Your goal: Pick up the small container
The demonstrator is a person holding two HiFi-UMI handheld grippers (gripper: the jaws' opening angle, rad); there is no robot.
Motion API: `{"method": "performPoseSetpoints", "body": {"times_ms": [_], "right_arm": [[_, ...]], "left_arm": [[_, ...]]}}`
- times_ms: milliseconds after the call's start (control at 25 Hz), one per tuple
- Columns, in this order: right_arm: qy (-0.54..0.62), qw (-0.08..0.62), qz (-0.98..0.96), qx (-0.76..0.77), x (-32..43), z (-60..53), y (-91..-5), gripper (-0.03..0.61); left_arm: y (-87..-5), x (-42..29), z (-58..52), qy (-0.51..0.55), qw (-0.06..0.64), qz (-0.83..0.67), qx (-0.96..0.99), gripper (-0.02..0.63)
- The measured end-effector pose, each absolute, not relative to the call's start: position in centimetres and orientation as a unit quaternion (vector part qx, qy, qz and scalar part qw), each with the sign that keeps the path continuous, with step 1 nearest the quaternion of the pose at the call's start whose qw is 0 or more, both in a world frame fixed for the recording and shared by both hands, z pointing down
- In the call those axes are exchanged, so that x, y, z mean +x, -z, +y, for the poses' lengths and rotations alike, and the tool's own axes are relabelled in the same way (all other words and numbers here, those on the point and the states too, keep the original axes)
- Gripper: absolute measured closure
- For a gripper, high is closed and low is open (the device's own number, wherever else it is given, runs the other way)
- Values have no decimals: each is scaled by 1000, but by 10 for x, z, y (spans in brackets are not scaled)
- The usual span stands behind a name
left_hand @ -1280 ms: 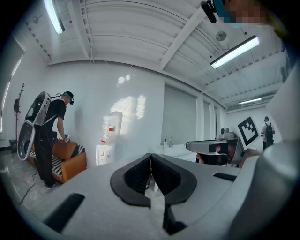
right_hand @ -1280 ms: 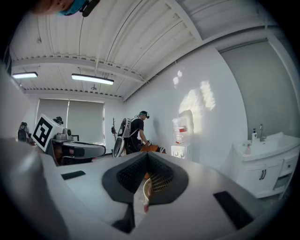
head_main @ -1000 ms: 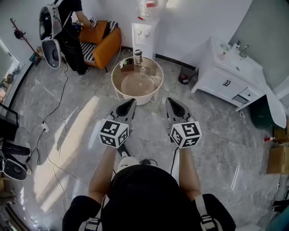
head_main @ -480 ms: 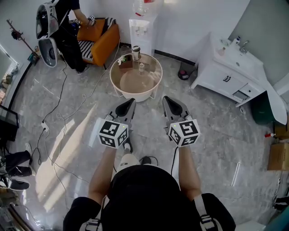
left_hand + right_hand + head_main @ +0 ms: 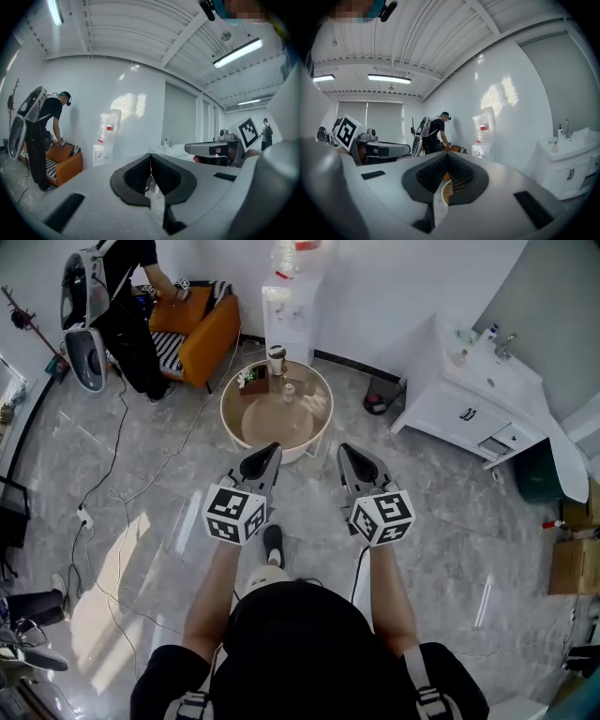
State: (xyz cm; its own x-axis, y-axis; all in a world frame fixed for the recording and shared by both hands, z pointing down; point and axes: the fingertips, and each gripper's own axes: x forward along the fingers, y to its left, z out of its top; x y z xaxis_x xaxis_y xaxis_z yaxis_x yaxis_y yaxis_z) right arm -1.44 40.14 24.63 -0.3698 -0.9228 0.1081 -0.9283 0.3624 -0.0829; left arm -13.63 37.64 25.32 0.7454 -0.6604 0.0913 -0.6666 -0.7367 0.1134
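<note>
Head view: the left tool [image 5: 270, 450] and right tool [image 5: 346, 450] hover side by side over the grey marble floor [image 5: 450, 521], both clenched on nothing; just ahead stands a round glass-topped table [image 5: 267, 423]; the small clear container [image 5: 289, 391] stands on it, beyond both tools, well apart from them.

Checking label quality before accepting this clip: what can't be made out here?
- Head view: the items on the round table are too small to identify the small container.
- Left gripper view: the shut left gripper hides nearly all the table.
- Right gripper view: the shut right gripper does likewise.
</note>
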Motion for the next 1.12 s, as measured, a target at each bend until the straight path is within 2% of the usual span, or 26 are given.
{"method": "performPoseSetpoints", "body": {"times_ms": [560,1120], "right_arm": [[-51,57,-811,579,-25,255,-236,575],[-67,52,-805,587,-10,188,-246,575]], "left_arm": [[-236,-154,215,-2,61,-321,945,595],[-258,-137,157,-26,82,-319,944,595]]}}
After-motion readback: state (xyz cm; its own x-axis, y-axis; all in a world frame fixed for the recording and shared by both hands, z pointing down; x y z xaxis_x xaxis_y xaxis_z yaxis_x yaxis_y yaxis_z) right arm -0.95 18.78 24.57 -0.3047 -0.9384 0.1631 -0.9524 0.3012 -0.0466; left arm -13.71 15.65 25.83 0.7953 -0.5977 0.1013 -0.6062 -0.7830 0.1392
